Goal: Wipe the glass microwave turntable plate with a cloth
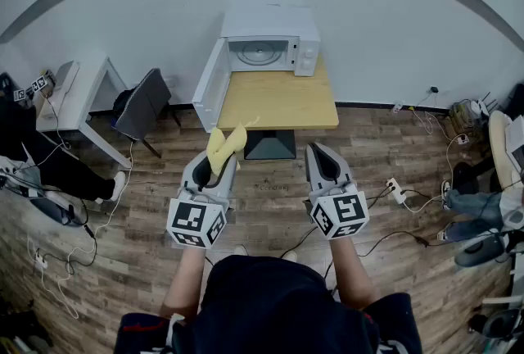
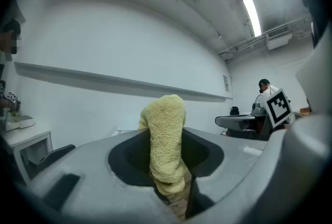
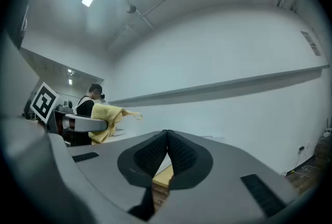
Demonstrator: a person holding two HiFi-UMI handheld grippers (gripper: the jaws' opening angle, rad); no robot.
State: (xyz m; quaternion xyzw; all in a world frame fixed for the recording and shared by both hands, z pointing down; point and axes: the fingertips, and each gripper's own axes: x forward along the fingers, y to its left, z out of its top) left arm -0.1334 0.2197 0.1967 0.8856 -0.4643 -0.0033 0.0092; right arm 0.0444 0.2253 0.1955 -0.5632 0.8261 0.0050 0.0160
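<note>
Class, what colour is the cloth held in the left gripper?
Pale yellow. The cloth shows best in the left gripper view.

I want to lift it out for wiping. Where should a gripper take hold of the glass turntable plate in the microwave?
Probably its near rim, coming in level through the open front: the turntable plate lies flat inside the microwave, walled on every other side. The right gripper is shut and empty; the left gripper holds the cloth.

No readable text in view.
The left gripper (image 1: 218, 168) and right gripper (image 1: 322, 154) bore cubes (image 1: 196, 223) with black-and-white square markers, no letters; a small wall sign (image 2: 226, 83) was too small to read.
</note>
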